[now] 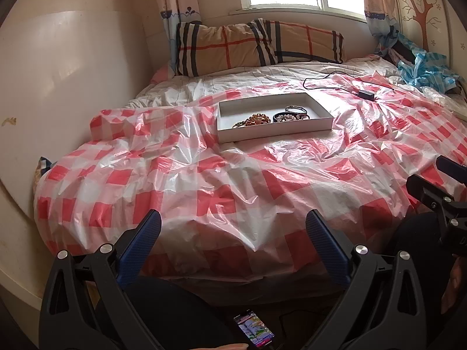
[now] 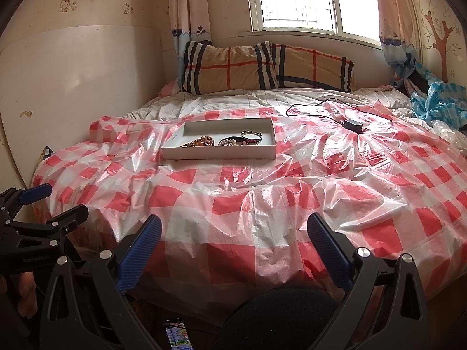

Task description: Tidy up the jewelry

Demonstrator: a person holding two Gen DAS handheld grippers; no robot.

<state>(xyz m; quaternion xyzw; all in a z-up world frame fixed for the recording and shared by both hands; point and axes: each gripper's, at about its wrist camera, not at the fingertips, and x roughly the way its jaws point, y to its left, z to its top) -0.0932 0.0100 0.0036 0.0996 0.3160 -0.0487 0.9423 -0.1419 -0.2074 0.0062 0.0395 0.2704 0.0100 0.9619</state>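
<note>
A shallow white tray [image 1: 274,133] [image 2: 219,153] lies on the bed's red-and-white checked plastic sheet [image 1: 204,180] [image 2: 262,192], well beyond both grippers. Inside it are an amber bead bracelet [image 1: 256,120] [image 2: 201,142], a dark bracelet with white beads [image 1: 284,116] [image 2: 229,141] and a metal bangle [image 1: 296,108] [image 2: 251,135]. My left gripper [image 1: 233,218] [image 2: 57,202] hangs open over the bed's near edge, nothing between its blue pads. My right gripper [image 2: 233,223] [image 1: 435,176] is open too and holds nothing, to the right of the left one.
A black charger [image 1: 366,94] [image 2: 353,124] with its cable lies behind the tray on the right. A plaid pillow [image 1: 256,46] rests under the window. Crumpled blue plastic [image 1: 423,67] fills the far right corner. A lit phone [image 1: 254,332] sits below, by a person's dark-clothed legs.
</note>
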